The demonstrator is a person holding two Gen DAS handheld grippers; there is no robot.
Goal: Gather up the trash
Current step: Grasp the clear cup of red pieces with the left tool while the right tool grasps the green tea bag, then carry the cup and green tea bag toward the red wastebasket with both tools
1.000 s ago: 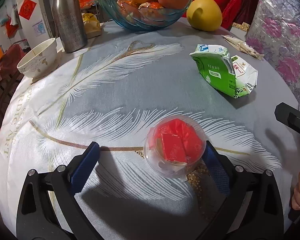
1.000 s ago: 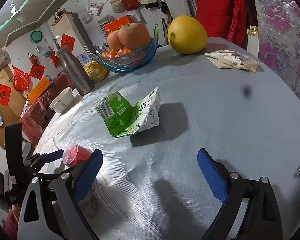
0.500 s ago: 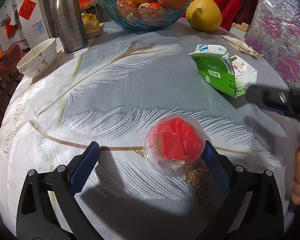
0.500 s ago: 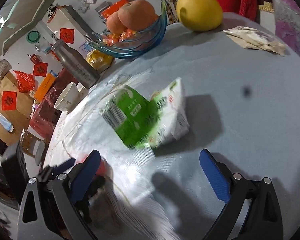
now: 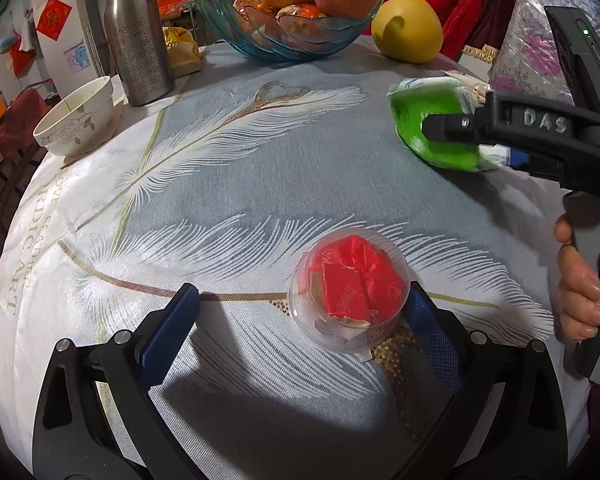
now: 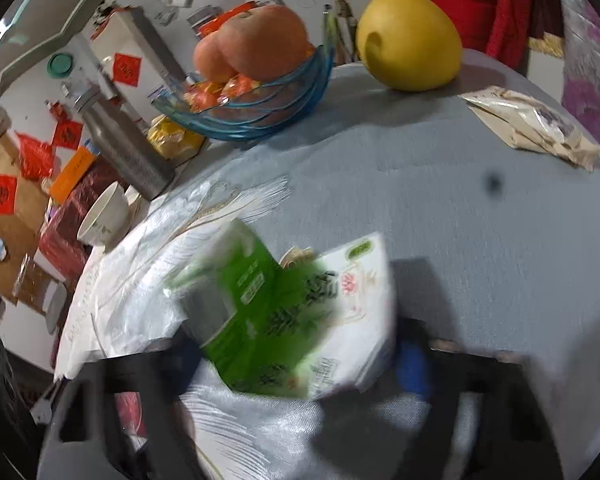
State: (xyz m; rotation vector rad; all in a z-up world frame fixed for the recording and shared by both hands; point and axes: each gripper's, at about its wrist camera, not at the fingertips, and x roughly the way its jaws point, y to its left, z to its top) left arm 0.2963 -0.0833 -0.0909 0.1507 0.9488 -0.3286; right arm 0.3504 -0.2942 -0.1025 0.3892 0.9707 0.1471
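Note:
A crumpled green and white milk carton (image 6: 284,320) lies on the feather-print tablecloth (image 5: 220,184). My right gripper (image 6: 292,360) straddles it, its jaws closing, and the blurred pads touch the carton's two sides. In the left wrist view the same carton (image 5: 424,108) sits at the far right with the right gripper (image 5: 470,142) around it. A clear plastic cup (image 5: 332,344) stuffed with red wrappers (image 5: 352,280) rests against the inner side of the right finger of my open left gripper (image 5: 300,298), not clamped.
At the back stand a blue glass fruit bowl (image 5: 284,36), a yellow pomelo (image 5: 406,28), a steel bottle (image 5: 136,40) and a white bowl (image 5: 76,120). Beige packets (image 6: 536,124) lie at the far right. A hand (image 5: 580,296) holds the right gripper's handle.
My right gripper has come in over the carton from the right and narrowed its jaws around it. The left gripper and the cup have stayed put.

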